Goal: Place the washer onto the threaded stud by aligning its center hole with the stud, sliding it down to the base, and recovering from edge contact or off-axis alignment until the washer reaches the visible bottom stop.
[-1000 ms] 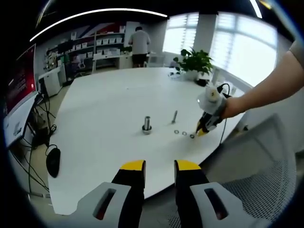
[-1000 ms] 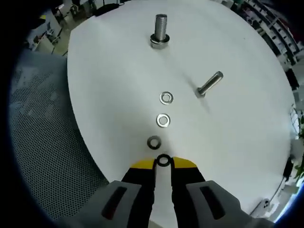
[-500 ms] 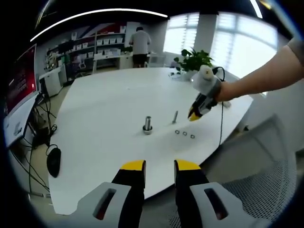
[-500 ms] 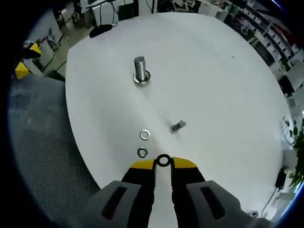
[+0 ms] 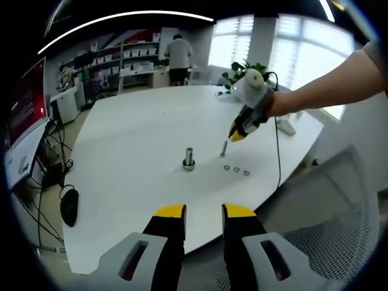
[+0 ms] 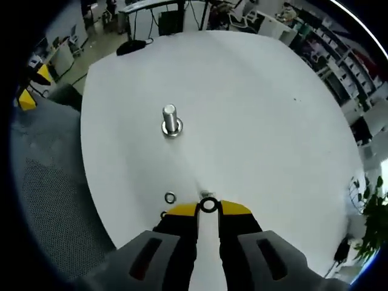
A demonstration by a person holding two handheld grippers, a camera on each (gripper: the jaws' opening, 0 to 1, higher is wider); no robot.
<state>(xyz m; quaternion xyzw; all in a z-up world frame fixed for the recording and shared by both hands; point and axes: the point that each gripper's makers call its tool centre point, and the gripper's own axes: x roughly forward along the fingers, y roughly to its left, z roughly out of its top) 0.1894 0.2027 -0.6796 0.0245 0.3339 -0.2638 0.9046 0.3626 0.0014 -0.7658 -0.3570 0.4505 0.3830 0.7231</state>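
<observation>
On the white round table [image 5: 133,133] the thick threaded stud [image 5: 189,159] stands upright with a ring at its base. Beside it stands a thinner bolt [image 5: 224,148], with three loose washers [image 5: 236,170] in a row in front of it. A hand holds my right gripper [image 5: 236,134] in the air just above the thin bolt. In the right gripper view my right gripper [image 6: 209,209] is shut on a small dark washer [image 6: 209,205], and the stud [image 6: 170,120] is ahead and to the left. My left gripper [image 5: 203,212] hovers open off the table's near edge.
A mesh chair [image 5: 339,230] stands by the table at the right, also seen as mesh chair [image 6: 54,206]. One loose washer [image 6: 170,197] lies just left of my right jaws. A potted plant [image 5: 245,77] sits at the far edge; a person [image 5: 179,51] stands at the back shelves.
My right gripper has risen from the table with the dark washer and travelled from the washer row to above the thin bolt, nearer the stud. The left gripper has stayed put.
</observation>
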